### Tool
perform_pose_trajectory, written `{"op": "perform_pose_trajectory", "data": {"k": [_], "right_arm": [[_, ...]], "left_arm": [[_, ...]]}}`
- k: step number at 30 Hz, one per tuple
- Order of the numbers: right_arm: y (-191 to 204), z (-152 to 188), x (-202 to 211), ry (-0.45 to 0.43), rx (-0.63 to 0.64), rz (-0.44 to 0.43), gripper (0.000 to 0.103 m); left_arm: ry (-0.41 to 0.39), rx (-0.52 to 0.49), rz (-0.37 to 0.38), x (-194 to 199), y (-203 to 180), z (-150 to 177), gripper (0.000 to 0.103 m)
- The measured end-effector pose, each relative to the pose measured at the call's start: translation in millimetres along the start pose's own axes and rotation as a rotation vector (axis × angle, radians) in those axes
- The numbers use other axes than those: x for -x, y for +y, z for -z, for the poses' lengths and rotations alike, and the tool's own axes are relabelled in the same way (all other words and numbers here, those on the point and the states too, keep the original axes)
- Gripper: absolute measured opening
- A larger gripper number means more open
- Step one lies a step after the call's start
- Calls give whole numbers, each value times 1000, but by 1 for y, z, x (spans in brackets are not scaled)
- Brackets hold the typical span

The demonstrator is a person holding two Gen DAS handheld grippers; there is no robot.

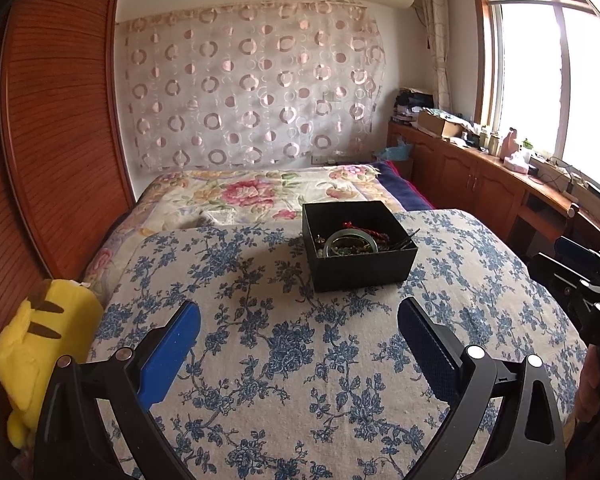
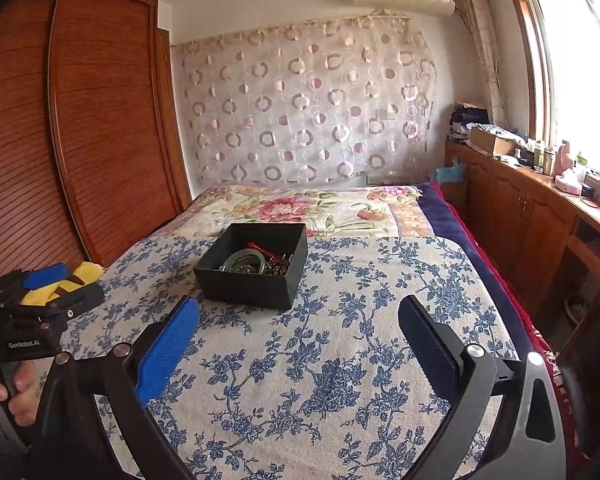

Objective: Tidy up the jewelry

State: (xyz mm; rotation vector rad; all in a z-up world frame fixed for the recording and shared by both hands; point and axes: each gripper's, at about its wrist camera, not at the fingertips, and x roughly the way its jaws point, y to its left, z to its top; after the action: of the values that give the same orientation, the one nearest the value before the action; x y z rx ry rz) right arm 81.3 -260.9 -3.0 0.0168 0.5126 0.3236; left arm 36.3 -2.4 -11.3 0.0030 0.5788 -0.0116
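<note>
A black open box (image 1: 358,270) sits on the blue-flowered cloth (image 1: 280,352) on the bed. Inside lie a green bangle (image 1: 350,242), a red beaded string (image 1: 374,232), dark beads and hairpins. In the right wrist view the box (image 2: 252,280) holds the same bangle (image 2: 246,261) and red string (image 2: 264,251). My left gripper (image 1: 300,316) is open and empty, held back from the box. My right gripper (image 2: 300,316) is open and empty, also short of the box. Each gripper shows at the edge of the other's view, the right (image 1: 588,296) and the left (image 2: 40,300).
A yellow plush toy (image 1: 40,352) lies at the bed's left edge beside the wooden wardrobe (image 1: 56,140). A floral quilt (image 1: 260,196) covers the far bed. A wooden cabinet (image 1: 480,184) with clutter runs along the right under the window.
</note>
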Motion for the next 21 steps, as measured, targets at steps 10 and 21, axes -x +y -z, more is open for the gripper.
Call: {"op": "perform_pose_trajectory", "data": {"k": [10, 21], "right_arm": [[0, 0, 0, 0, 0, -2, 100], [1, 0, 0, -1, -1, -2, 100]], "left_arm": [[-16, -14, -13, 5, -3, -1, 95], [-21, -16, 5, 8, -6, -1, 95]]}}
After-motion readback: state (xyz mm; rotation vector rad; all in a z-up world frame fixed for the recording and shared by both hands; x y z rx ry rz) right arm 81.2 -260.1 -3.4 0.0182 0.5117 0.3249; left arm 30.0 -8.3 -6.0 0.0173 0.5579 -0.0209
